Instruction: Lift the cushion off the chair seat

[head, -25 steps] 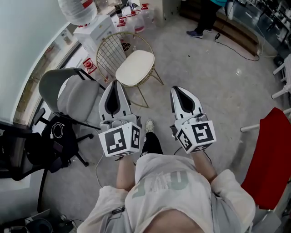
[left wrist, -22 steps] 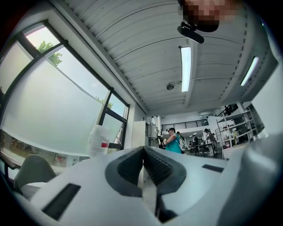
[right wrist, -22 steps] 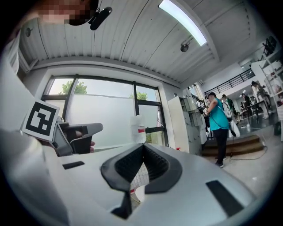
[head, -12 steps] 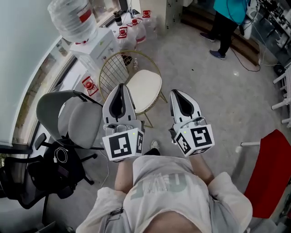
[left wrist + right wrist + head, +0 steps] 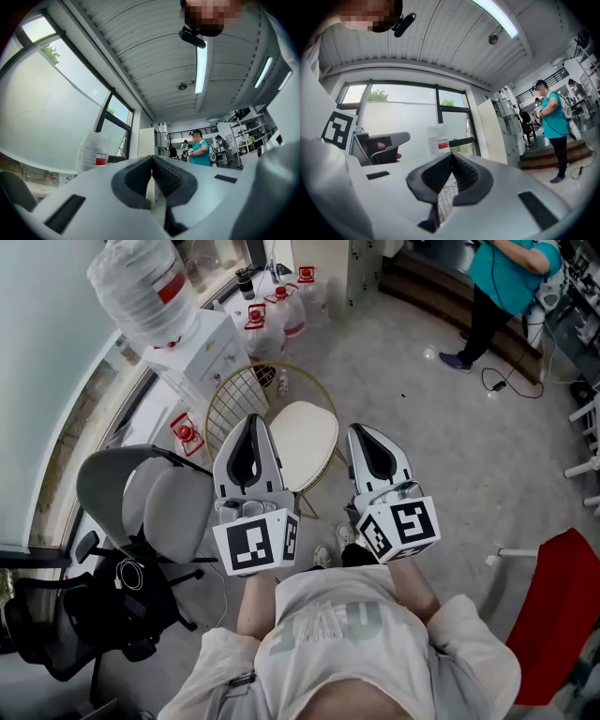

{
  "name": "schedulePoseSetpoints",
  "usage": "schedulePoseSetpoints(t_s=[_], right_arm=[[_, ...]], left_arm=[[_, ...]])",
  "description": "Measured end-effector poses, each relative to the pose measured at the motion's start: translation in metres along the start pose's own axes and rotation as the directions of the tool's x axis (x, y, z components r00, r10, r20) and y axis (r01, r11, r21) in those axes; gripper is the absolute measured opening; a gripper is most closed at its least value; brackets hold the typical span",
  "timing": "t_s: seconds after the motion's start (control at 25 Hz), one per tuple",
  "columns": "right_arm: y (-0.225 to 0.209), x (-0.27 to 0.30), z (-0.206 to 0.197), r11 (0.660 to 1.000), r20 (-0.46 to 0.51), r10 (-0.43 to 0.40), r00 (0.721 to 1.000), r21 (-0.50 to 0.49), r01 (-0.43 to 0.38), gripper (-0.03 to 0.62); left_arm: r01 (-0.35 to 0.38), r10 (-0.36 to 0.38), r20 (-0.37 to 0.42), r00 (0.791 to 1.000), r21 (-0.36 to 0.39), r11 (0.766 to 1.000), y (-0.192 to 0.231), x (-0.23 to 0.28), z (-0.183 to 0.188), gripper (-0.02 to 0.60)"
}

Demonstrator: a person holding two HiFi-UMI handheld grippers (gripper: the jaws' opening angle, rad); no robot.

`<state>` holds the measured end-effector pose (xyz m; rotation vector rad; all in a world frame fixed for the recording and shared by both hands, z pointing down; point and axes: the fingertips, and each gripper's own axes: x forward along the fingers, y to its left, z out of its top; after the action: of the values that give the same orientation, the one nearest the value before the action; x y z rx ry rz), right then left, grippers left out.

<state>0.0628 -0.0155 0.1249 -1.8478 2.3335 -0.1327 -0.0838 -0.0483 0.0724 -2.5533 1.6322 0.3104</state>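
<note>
A cream round cushion (image 5: 306, 441) lies on the seat of a gold wire chair (image 5: 236, 401) in the head view. My left gripper (image 5: 250, 418) is held in the air just left of the cushion, over the chair's wire back, its jaws shut with nothing between them. My right gripper (image 5: 361, 430) hangs just right of the cushion, jaws shut and empty too. In the left gripper view the left gripper (image 5: 152, 158) points level at the room. In the right gripper view the right gripper (image 5: 451, 155) has a bit of the wire chair (image 5: 448, 198) showing under its jaws.
A grey office chair (image 5: 150, 498) stands at the left, with a black chair (image 5: 89, 601) below it. A water dispenser (image 5: 202, 348) with a big bottle (image 5: 141, 287) and several jugs (image 5: 281, 306) stands behind the wire chair. A person in teal (image 5: 502, 282) stands far right; a red chair (image 5: 558, 615) at right.
Both grippers have moved forward toward the gold wire chair, which now lies between and just beyond their tips. Both stay shut. The person in teal has come into view.
</note>
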Motion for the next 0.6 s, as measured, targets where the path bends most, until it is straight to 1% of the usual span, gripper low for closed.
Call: schedulePoseSetpoints(t_s=[0.16, 0.28, 0.4, 0.48, 0.6], right_arm=[[-0.012, 0.019, 0.005, 0.998, -0.005, 0.049, 0.999, -0.027, -0.050, 0.015], [-0.020, 0.029, 0.012, 0.993, -0.001, 0.083, 0.997, -0.089, -0.083, 0.015], [-0.031, 0.037, 0.018, 0.985, 0.008, 0.102, 0.995, -0.137, -0.100, 0.016], [-0.040, 0.040, 0.019, 0.985, 0.011, 0.110, 0.994, -0.137, -0.107, 0.015], [-0.053, 0.044, 0.017, 0.987, 0.007, 0.116, 0.993, -0.117, -0.114, 0.015]], left_arm=[[-0.018, 0.018, -0.001, 1.000, -0.004, 1.000, -0.012, 0.017, -0.005, 0.014], [-0.036, 0.036, 0.008, 0.999, -0.005, 0.999, -0.021, 0.032, -0.005, 0.014], [-0.030, 0.030, 0.003, 1.000, 0.019, 0.999, -0.032, 0.045, -0.007, 0.014], [-0.034, 0.034, -0.001, 0.999, 0.036, 0.999, -0.039, 0.052, -0.010, 0.014], [-0.048, 0.048, 0.003, 0.999, 0.028, 0.998, -0.043, 0.060, -0.014, 0.014]])
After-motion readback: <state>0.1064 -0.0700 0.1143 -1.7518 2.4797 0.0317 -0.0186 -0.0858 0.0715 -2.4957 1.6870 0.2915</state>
